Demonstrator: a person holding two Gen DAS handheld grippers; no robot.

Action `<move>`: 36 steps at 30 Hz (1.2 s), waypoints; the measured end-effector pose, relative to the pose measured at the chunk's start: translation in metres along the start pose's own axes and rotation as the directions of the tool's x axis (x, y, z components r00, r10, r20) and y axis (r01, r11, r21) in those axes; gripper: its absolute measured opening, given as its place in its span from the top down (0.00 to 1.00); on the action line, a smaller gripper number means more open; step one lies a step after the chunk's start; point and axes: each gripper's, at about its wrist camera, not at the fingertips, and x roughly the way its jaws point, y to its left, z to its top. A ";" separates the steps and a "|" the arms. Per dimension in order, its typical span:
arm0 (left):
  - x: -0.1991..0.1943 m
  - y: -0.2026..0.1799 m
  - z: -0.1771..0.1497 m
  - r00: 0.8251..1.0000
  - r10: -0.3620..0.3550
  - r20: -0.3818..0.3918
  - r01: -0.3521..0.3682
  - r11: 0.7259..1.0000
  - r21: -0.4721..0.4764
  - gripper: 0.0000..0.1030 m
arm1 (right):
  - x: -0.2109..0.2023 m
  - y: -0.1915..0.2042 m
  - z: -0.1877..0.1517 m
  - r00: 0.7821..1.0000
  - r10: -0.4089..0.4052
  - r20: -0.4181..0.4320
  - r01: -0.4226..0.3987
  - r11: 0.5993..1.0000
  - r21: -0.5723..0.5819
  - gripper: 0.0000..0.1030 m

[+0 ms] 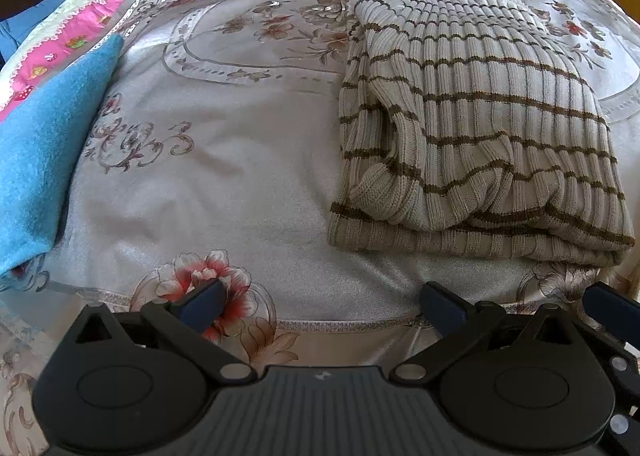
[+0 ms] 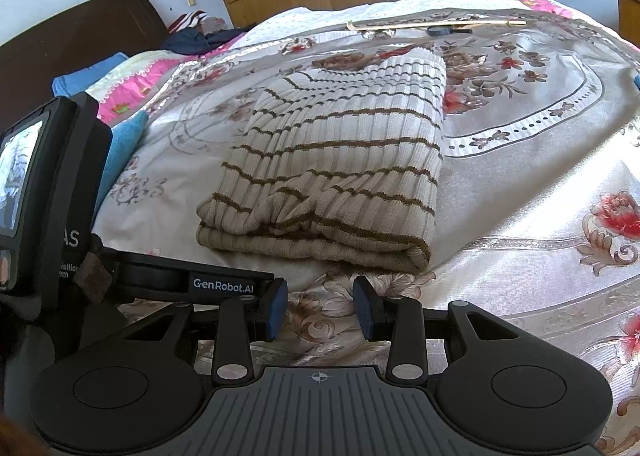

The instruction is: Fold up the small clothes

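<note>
A cream ribbed sweater with thin brown stripes [image 1: 472, 128] lies folded into a thick rectangle on the floral bedspread [image 1: 224, 160]. It also shows in the right wrist view [image 2: 340, 172], straight ahead. My left gripper [image 1: 320, 308] is open and empty, low over the bedspread, near and left of the sweater's front edge. My right gripper [image 2: 320, 308] is open and empty, just short of the sweater's near folded edge. The body of the left gripper [image 2: 48, 192] shows at the left of the right wrist view.
A blue towel [image 1: 44, 160] lies at the left of the bed. A long wooden stick [image 2: 436, 25] and a dark round object [image 2: 440, 31] lie at the far side. Dark clothes [image 2: 196, 36] are piled by the headboard. Wooden wardrobe and door stand behind.
</note>
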 end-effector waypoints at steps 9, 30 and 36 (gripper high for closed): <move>0.002 0.002 0.003 1.000 -0.008 -0.019 0.007 0.999 -0.035 0.00 | 0.000 -0.002 0.000 1.000 0.005 0.002 -0.005 1.000 0.012 0.65; 0.003 0.005 0.005 0.999 -0.022 -0.032 0.020 0.998 -0.066 0.00 | -0.005 -0.003 0.001 0.999 0.015 0.031 -0.016 0.999 0.034 0.65; 0.003 0.007 0.006 0.999 -0.024 -0.037 0.021 0.997 -0.077 0.00 | -0.007 -0.004 0.002 0.999 0.013 0.040 -0.015 0.999 0.037 0.65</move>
